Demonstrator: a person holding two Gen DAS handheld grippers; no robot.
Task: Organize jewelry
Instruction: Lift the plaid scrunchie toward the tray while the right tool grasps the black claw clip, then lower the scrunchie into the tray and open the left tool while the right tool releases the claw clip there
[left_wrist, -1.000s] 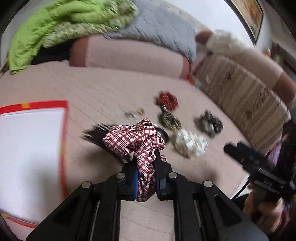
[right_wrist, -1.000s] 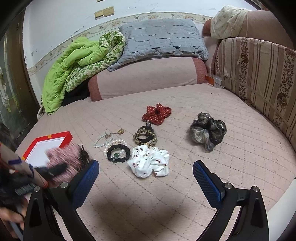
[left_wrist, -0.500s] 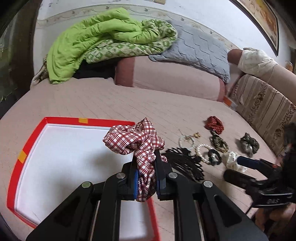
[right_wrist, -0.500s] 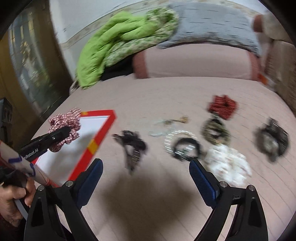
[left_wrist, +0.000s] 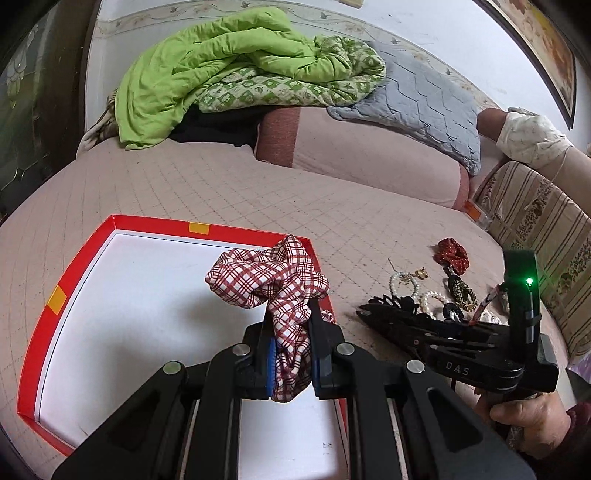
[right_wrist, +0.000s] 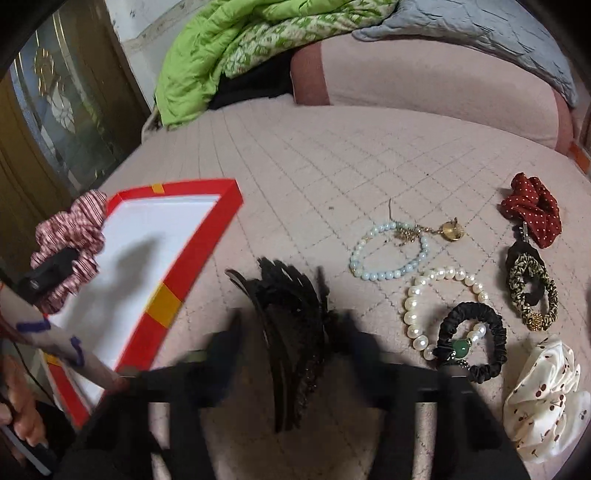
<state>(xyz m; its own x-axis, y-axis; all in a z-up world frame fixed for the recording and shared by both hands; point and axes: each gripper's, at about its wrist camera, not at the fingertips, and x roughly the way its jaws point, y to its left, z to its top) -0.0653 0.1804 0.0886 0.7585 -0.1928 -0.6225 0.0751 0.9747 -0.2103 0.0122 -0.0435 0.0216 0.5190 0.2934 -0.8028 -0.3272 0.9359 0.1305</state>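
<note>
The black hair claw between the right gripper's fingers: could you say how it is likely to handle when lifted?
The black hair claw looks rigid, so it should lift whole. Its glossy curved teeth may slip or twist between the pads. It lies on soft quilted bedding, which may give under pressure.

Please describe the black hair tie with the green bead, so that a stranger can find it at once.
On the pink quilted bed, look right of the red-rimmed tray, among the bracelets. The black hair tie lies over the lower part of the white pearl bracelet. Only it carries a single green bead.
</note>
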